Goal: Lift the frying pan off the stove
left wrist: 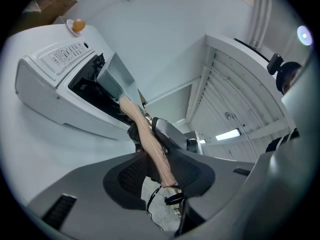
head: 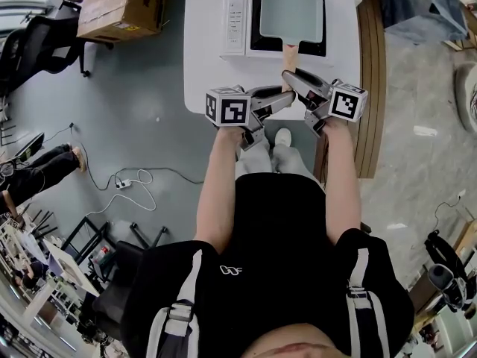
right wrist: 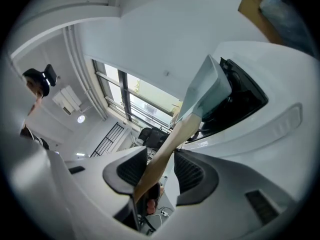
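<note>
Contact is made at the near edge of the white induction stove with a black glass top [head: 237, 13], which is set on a white table [head: 203, 51]. The pale green square frying pan [head: 292, 6] is seated flat on the stove's black glass, not yet lifted. Its light wooden handle [head: 289, 57] is stuck out past the stove's near edge, toward the person.

Both claws are lined up on that handle, just in front of the stove. The left gripper [left wrist: 159, 166] is held at the handle's free end, the farther of the two from the stove. In the left gripper view the wood is caught between the dark ribbed pads [left wrist: 125, 176], and they look pressed onto it from both sides, so the handle is pinched there.

The right gripper [right wrist: 159, 166] is placed closer to the stove, higher up the handle. Its jaws are spread. The handle is threaded between them and laid against one pad, while a sliver of gap is left at the other, so no squeeze is seen on that side.

Away from the action, a brown cardboard box [head: 123, 6] is seen off the table, well apart from the stove on its left.
</note>
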The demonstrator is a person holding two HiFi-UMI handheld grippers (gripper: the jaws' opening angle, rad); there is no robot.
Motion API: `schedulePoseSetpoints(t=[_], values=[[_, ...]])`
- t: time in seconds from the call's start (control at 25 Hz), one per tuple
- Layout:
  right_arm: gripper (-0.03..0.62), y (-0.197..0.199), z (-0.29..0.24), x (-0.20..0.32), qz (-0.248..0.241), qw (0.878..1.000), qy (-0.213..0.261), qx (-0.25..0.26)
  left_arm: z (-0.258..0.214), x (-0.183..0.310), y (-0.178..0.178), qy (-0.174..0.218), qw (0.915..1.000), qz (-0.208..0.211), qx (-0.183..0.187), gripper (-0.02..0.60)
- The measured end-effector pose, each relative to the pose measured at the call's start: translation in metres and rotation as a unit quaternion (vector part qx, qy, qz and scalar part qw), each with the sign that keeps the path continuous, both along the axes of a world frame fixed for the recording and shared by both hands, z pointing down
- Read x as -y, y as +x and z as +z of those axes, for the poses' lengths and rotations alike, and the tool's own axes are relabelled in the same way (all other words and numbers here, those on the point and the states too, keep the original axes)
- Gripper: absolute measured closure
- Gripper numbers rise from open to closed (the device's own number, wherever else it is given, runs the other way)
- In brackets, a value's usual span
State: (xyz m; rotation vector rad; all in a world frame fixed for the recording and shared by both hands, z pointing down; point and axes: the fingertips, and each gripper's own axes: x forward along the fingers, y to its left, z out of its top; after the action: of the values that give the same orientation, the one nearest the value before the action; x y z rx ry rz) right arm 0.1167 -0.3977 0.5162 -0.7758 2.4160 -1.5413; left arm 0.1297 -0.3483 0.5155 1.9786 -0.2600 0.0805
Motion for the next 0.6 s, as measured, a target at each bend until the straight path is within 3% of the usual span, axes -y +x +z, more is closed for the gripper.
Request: schedulePoseSetpoints(t=[0.6], values=[[0.419, -0.003, -0.011, -0.006, 0.013, 0.999, 0.03, -0.004, -0.013, -0.007, -0.005, 0.044, 0.999, 0.013, -0.003, 0.431]])
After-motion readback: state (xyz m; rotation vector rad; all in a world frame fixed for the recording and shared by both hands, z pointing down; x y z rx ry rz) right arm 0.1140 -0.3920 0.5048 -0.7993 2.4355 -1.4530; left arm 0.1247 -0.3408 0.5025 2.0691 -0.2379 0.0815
